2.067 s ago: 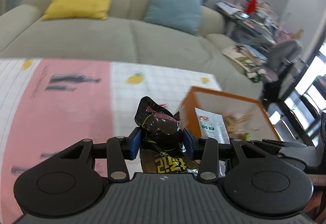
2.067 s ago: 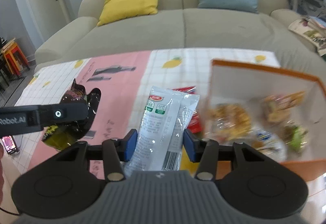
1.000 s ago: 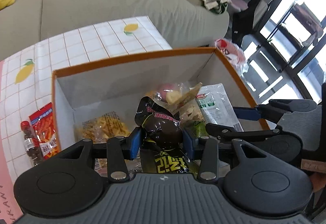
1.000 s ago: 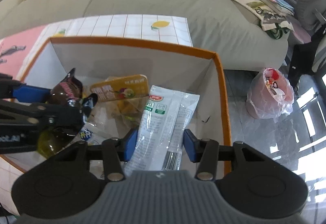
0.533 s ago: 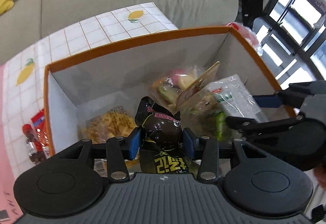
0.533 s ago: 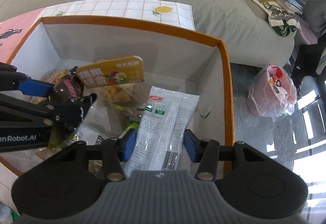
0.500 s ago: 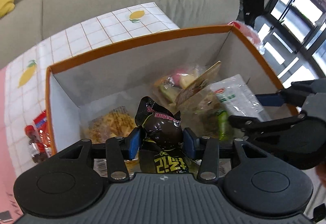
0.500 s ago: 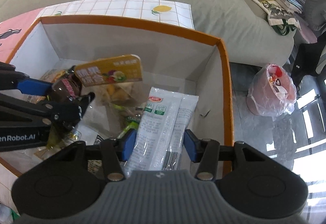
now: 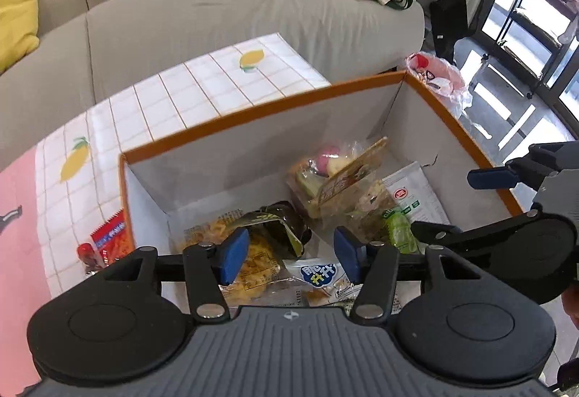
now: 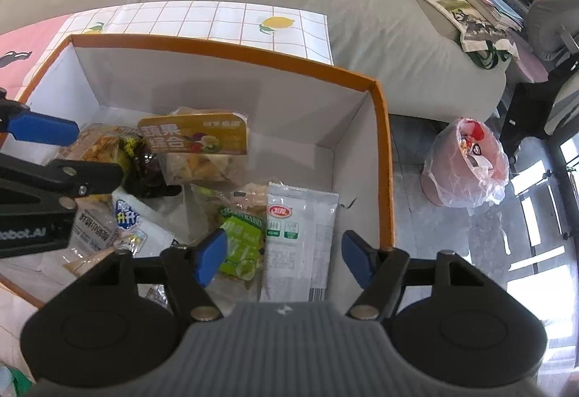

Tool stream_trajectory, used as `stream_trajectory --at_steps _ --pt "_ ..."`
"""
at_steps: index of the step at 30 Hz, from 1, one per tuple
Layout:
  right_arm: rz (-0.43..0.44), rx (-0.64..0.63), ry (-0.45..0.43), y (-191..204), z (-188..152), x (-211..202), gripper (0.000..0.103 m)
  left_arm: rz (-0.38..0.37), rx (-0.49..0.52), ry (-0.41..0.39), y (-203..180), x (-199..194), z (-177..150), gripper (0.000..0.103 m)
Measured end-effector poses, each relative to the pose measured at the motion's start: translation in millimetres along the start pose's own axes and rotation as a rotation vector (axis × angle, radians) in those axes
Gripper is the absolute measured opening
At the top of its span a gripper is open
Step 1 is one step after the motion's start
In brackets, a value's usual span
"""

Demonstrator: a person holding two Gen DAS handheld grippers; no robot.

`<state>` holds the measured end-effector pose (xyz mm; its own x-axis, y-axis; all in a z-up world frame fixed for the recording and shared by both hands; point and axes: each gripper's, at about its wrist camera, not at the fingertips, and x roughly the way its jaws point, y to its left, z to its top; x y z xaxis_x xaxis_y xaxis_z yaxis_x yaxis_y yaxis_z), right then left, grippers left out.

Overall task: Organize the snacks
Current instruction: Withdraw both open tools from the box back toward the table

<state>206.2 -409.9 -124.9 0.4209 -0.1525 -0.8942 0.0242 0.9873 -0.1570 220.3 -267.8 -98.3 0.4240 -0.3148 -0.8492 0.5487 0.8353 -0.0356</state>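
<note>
The dark snack packet (image 9: 275, 227) and the white sachet (image 10: 300, 238) were seen lying loose inside the orange-rimmed box (image 10: 383, 158), among other snack bags. The left gripper (image 9: 289, 252) and right gripper (image 10: 282, 257) were held above them, fingers (image 9: 233, 254) spread wide, nothing gripped. A red packet (image 9: 110, 234) was left on the counter (image 9: 202, 89) beside the box's left wall.

One box (image 10: 383, 158), two grippers, two sofa cushions.

"Robot.AI" on left gripper (image 10: 47, 158)
</note>
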Motion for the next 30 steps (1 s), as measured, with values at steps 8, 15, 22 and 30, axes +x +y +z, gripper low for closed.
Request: stream_trajectory --at_steps 8,15,22,30 --pt "0.012 0.052 -0.019 7 -5 -37 0.076 -0.006 -0.018 -0.078 16 -50 -7 0.065" --pt "0.032 0.127 -0.13 28 -16 -88 0.083 0.043 -0.031 -0.192 43 -112 -36 0.065" --pt "0.131 0.209 -0.257 73 -33 -129 0.084 0.092 -0.089 -0.282 68 -162 -80 0.066" --pt "0.147 0.245 -0.384 134 -54 -155 0.084 0.134 -0.176 -0.286 107 -183 -133 0.067"
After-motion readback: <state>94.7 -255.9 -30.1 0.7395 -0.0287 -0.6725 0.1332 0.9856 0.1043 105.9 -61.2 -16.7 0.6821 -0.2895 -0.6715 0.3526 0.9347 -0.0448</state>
